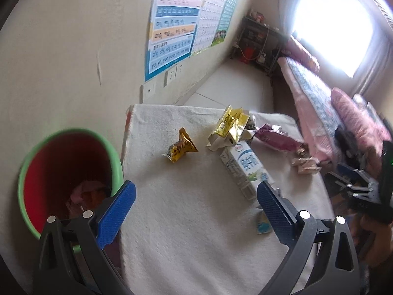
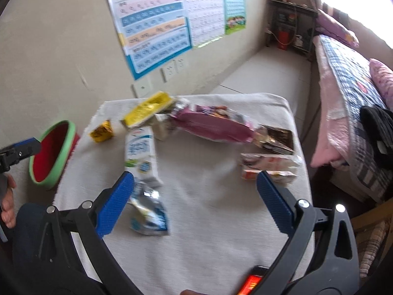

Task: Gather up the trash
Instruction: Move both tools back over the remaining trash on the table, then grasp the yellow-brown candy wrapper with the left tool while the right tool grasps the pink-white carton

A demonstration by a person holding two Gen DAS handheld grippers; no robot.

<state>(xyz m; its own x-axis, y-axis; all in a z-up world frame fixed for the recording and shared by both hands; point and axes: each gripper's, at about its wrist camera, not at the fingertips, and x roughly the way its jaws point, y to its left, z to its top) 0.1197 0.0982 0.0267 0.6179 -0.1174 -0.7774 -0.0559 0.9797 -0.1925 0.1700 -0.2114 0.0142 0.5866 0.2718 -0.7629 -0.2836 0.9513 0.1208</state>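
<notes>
Trash lies on a table covered with a white cloth. A gold snack wrapper, a yellow wrapper, a white milk carton, a maroon bag and a pale wrapper show in the left wrist view. My left gripper is open and empty above the cloth, beside the green bin with red inside, which holds some trash. My right gripper is open and empty above the cloth, between a blue-silver pouch and a pale wrapper. The milk carton lies ahead.
The bin stands left of the table against a beige wall with posters. A bed with pink and checked bedding runs along the right. A dark shelf stands in the far corner.
</notes>
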